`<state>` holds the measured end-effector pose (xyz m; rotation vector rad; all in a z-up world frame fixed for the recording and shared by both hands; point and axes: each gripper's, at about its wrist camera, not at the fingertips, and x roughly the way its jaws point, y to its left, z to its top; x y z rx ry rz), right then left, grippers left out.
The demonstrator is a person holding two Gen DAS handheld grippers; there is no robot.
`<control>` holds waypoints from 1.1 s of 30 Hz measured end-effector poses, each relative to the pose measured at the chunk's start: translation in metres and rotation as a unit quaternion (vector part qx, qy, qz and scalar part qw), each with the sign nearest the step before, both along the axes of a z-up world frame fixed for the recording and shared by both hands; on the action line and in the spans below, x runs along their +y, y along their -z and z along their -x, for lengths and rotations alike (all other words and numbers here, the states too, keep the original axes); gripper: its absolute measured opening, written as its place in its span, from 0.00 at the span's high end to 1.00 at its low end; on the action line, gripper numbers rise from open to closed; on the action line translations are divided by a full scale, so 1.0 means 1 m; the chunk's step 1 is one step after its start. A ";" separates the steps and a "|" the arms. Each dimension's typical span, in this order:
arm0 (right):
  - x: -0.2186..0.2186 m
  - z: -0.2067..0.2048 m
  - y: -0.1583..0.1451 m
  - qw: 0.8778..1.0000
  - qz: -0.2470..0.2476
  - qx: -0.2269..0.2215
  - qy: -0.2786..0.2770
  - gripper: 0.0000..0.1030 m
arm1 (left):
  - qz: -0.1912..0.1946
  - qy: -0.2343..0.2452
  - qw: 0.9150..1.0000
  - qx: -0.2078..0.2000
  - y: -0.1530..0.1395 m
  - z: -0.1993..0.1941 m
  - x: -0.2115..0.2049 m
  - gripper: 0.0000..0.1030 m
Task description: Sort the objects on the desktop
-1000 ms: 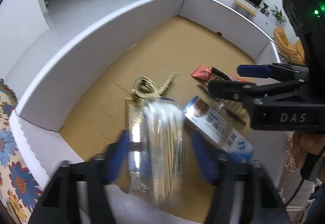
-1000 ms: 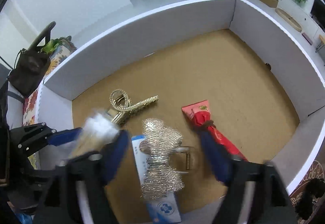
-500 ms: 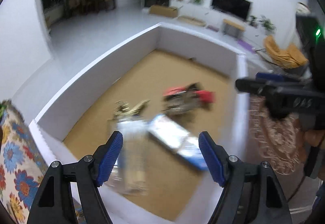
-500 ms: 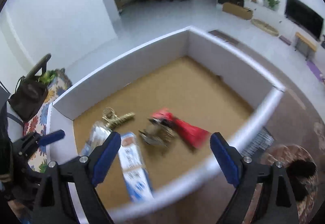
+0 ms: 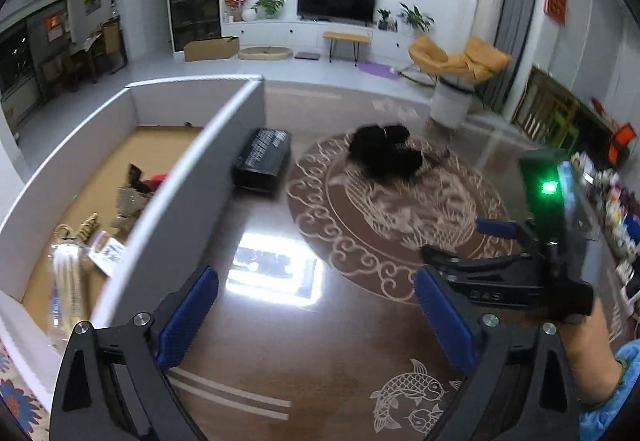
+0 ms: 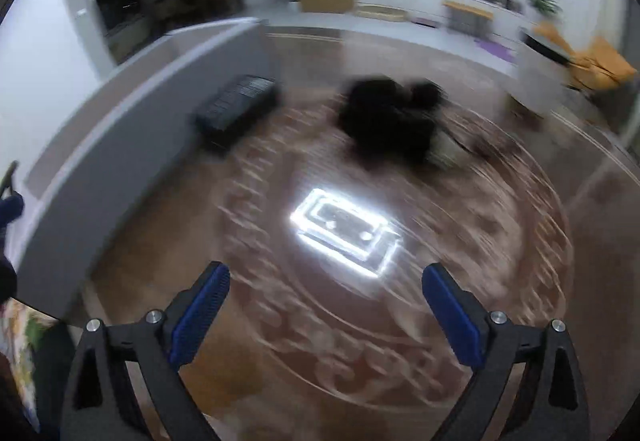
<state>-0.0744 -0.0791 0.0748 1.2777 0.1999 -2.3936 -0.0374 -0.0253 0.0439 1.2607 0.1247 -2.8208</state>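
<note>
Blue-padded jaws of the left gripper (image 5: 316, 313) stand wide apart with nothing between them, having just been opening; below them lies a glossy brown table (image 5: 320, 361) with a round pale-patterned inlay. The right gripper (image 6: 326, 305) is likewise spread and empty, its jaws also just opening, over a bright lamp reflection (image 6: 344, 233) on the same surface. In the left wrist view the white-walled tray (image 5: 192, 177) with a cardboard floor sits at the table's left edge. Inside it, near its close corner, lie a clear pack of wooden sticks (image 5: 66, 281), a white and blue box (image 5: 106, 251), a gold hair clip (image 5: 78, 231), a silvery mesh bow (image 5: 130, 199) and a red packet (image 5: 156, 183). A black keyboard-like object (image 5: 262, 157) rests just outside the tray's right wall, and a dark furry heap (image 5: 384, 153) lies beyond it.
</note>
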 end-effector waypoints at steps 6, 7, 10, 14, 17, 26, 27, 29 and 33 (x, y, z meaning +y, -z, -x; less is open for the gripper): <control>0.045 -0.009 0.019 0.999 -0.011 0.008 0.049 0.06 | 0.005 0.012 1.000 -0.028 0.039 0.016 0.018 0.03; 0.047 -0.009 0.024 0.998 -0.011 0.008 0.053 0.06 | 0.001 0.013 0.999 -0.032 0.045 0.019 0.020 0.03; 0.056 -0.015 0.030 0.998 -0.012 0.011 0.063 0.06 | -0.007 0.016 0.999 -0.043 0.061 0.023 0.023 0.03; 0.064 -0.018 0.036 0.997 -0.015 0.016 0.070 0.06 | -0.012 0.019 0.998 -0.053 0.077 0.029 0.028 0.03; 0.068 -0.018 0.038 0.997 -0.008 0.018 0.079 0.06 | -0.009 0.022 0.998 -0.058 0.086 0.033 0.032 0.03; 0.078 -0.018 0.045 0.995 -0.002 0.019 0.097 0.05 | -0.006 0.030 0.998 -0.059 0.100 0.043 0.040 0.03; 0.079 -0.018 0.045 0.995 0.001 0.019 0.096 0.05 | -0.007 0.031 0.998 -0.059 0.101 0.044 0.041 0.03; 0.079 -0.018 0.045 0.995 0.001 0.019 0.097 0.05 | -0.009 0.032 0.998 -0.058 0.102 0.044 0.042 0.03; 0.077 -0.018 0.047 0.995 -0.004 0.022 0.095 0.02 | -0.007 0.036 0.998 -0.058 0.105 0.047 0.045 0.03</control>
